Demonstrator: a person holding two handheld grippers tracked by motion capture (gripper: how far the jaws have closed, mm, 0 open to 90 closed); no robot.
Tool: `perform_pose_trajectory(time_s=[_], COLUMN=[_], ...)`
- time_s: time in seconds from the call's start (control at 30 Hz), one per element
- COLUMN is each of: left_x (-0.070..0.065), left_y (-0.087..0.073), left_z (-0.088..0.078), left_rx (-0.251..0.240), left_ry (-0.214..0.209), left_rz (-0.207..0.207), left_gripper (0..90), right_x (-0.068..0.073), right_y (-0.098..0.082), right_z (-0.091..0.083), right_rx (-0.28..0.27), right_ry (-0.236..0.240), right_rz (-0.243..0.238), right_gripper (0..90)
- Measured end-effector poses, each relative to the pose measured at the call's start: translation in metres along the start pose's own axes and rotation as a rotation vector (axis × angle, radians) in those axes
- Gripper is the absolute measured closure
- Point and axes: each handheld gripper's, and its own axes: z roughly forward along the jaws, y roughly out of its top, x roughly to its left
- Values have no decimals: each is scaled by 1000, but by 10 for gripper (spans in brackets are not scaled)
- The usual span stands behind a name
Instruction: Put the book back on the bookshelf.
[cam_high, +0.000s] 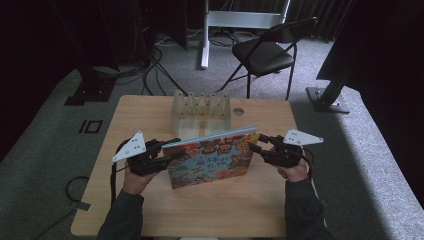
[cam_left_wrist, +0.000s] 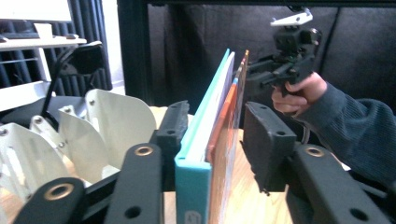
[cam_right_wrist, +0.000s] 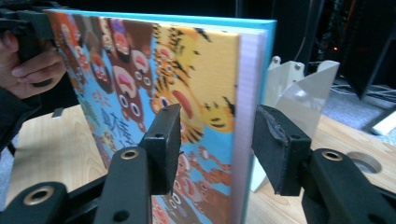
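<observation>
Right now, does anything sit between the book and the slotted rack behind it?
Nothing visible does. The picture book stands upright between the left gripper and right gripper, and the bare wooden table separates it from the slotted rack just behind.

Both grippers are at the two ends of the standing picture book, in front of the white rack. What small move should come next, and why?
Probably close the right gripper until its pads press the book. In the right gripper view its jaws straddle the page edge with a gap on each side, so that end looks loose, while the left gripper straddles the spine end. The book stands on edge, tilted, just before the slotted rack, so lifting seems premature.
</observation>
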Motion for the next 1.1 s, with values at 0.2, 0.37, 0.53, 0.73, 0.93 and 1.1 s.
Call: perform_pose_trajectory(time_s=[0.2, 0.37, 0.53, 0.73, 0.93, 1.1], left_x=[-2, -1, 0, 0, 1, 3], left_y=[-3, -3, -4, -5, -8, -10], left_z=[9, 12, 13, 15, 22, 27], left_rx=[18, 16, 7, 3, 21, 26], left_ry=[-12, -28, -38, -34, -46, -49], left_rz=[10, -8, -22, -12, -7, -5], left_gripper=[625, 647, 673, 689, 680, 662], right_x=[-1, -3, -3, -4, -5, -7], right_y=[-2, -5, -7, -9, -14, -18], right_z=[-2, -5, -6, -6, -5, -4], right_rx=[1, 6, 9, 13, 27, 33], right_ry=[0, -7, -12, -15, -17, -19], right_rz=[6, 9, 11, 16, 25, 36], right_gripper=[506, 503, 500, 499, 501, 501])
